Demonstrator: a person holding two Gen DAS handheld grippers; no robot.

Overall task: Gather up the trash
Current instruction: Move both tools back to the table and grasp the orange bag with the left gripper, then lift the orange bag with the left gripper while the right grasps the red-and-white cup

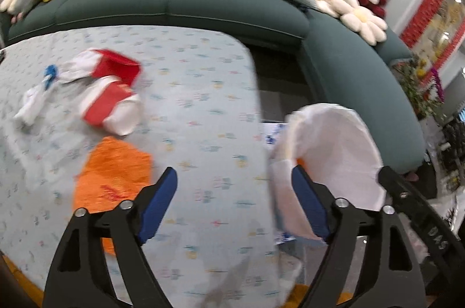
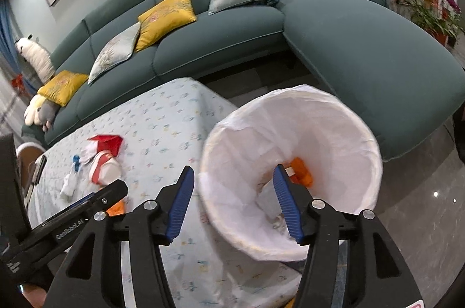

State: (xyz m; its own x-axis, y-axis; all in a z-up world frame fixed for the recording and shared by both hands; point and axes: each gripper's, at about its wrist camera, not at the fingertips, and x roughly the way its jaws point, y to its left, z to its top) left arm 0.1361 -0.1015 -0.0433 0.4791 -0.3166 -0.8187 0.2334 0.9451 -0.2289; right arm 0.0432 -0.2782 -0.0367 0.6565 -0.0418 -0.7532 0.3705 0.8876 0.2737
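Through my left wrist camera much is smeared with blur. The print on the tablecloth [image 1: 189, 81] runs soft, and the trash on it is hard to read: a red and white carton [image 1: 112, 101] lies crumpled at the far left, a white scrap with a blue bit [image 1: 37, 95] just beyond it to the left, and an orange wrapper [image 1: 113, 177] lies nearer, its near end cut off behind my left finger. My left gripper [image 1: 234, 180] hovers over the table's near right part, aimed at the sofa [image 1: 203, 2], its blue pads [image 1: 159, 203] wide apart with nothing between them. The white-lined bin [image 1: 334, 156] stands off the table's right edge; my right pad covers its near rim, and the other gripper's black body crosses its right side.

Through my right wrist camera the picture is sharper. My right gripper [image 2: 232, 177] hangs at the bin's [image 2: 334, 139] left rim, fingers spread and empty: the left pad [image 2: 181, 200] is over the tablecloth [image 2: 162, 122], the right pad over the bin's inside. The bin's mouth tips toward me, its long axis running down and away, and an orange piece [image 2: 303, 171] lies inside, partly hidden by my right pad. What else sits in the bottom I cannot make out. My left gripper's black body [image 2: 72, 217] enters from the near left and hides the orange wrapper [image 2: 116, 209] except one corner. The carton [image 2: 106, 159] lies far left on the table, long side pointing at the sofa [image 2: 232, 26].
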